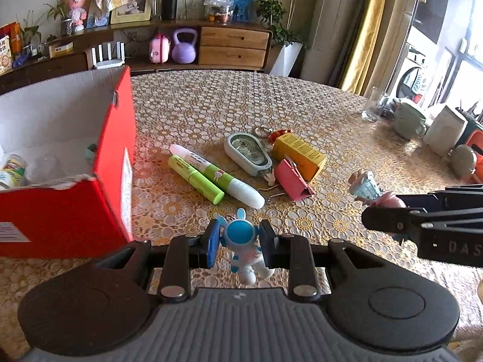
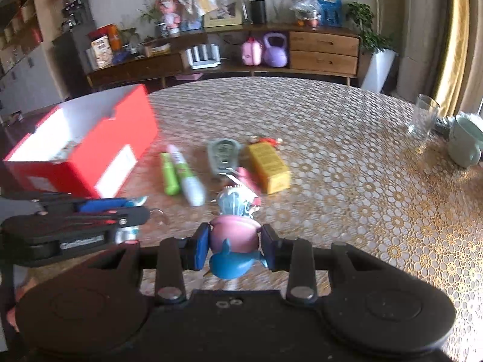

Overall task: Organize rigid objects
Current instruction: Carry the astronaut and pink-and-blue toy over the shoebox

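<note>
I have both grippers loaded: the left gripper (image 1: 238, 242) is clenched on the blue-and-white astronaut figure (image 1: 243, 249), the right gripper (image 2: 235, 249) on the pink-and-blue toy figure (image 2: 234, 249), both clear of the tablecloth (image 1: 302, 105), so I judge this the carry step. Next comes a swing to the open red box (image 1: 114, 157) at ten o'clock, lifting over its near wall. The pens (image 1: 211, 175) and yellow carton (image 1: 299, 154) at twelve remain; beyond them the table is open.
</note>
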`<state>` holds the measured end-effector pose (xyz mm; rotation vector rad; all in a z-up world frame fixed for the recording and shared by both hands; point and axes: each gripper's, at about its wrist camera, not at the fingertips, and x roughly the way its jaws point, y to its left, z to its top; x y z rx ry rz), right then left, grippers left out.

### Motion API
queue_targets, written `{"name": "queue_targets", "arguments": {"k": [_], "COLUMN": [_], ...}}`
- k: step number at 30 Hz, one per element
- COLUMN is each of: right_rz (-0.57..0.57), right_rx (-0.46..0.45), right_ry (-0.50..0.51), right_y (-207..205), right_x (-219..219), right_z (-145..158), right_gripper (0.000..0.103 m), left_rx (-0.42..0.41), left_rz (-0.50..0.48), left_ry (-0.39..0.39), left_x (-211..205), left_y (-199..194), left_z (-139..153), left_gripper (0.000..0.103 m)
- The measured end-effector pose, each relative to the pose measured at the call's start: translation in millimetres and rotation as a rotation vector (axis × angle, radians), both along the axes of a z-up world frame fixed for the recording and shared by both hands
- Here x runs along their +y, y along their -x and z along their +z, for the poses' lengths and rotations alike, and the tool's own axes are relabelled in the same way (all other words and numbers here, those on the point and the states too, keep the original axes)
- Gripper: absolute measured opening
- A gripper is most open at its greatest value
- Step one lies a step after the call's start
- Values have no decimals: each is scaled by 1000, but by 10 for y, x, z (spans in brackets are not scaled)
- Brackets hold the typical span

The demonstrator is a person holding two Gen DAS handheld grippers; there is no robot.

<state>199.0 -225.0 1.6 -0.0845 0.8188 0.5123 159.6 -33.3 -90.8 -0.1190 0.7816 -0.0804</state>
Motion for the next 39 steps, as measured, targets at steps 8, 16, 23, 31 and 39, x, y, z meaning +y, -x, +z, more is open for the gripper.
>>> {"name": "queue_targets", "arguments": {"k": [8, 16, 23, 31, 39], "right_rz": [60, 115, 171, 233, 281], "right_rx": [-54, -86, -124, -153, -147], "right_ry": [25, 22, 22, 22, 27], "right_y": [321, 436, 466, 407, 210], "right_x": [315, 710, 1100, 1554, 1955], "right_z": [407, 686, 869, 942, 888], "right_gripper": [35, 35, 35, 35, 35], "left_rx": [-24, -47, -59, -80, -56], "left_rz": [-1, 12, 40, 105, 169], "left_ry": [-18, -66, -44, -35, -70], "left_x": [172, 483, 858, 1346, 1907], "left_y": [275, 414, 458, 414, 197], "left_z": [333, 677, 908, 1093, 1127], "left_gripper": [28, 28, 28, 28, 28]}}
